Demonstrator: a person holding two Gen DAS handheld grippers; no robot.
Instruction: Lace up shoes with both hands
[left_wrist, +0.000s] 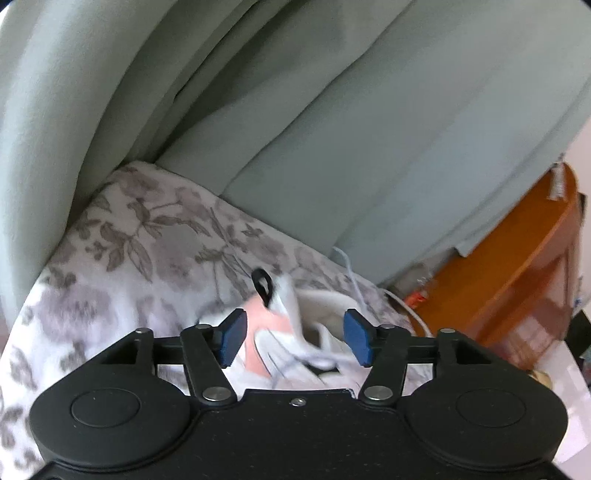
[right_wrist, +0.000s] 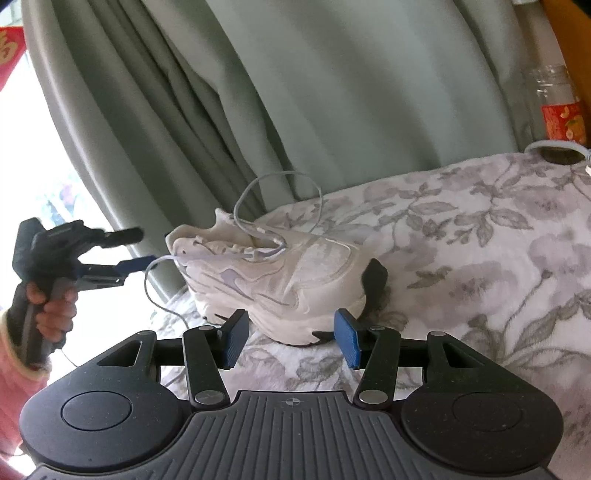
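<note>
shoe (right_wrist: 280, 280) on its side on floral blanket (right_wrist: 480, 258), light, soft upper, likely shifts if tugged | lace (right_wrist: 277, 206) thin, limp, slippery: pinch near tip | left gripper (left_wrist: 293, 338), right gripper (right_wrist: 290, 339) both agape, empty

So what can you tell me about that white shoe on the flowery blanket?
The white sneaker is chunky, with layered pale panels, a thick sole and a black heel tab. It stands upright on the floral blanket, side-on in the right wrist view, toe to the left. Its pale lace is loose, looping above the tongue, one end trailing off the toe. No gripper touches it.
</note>
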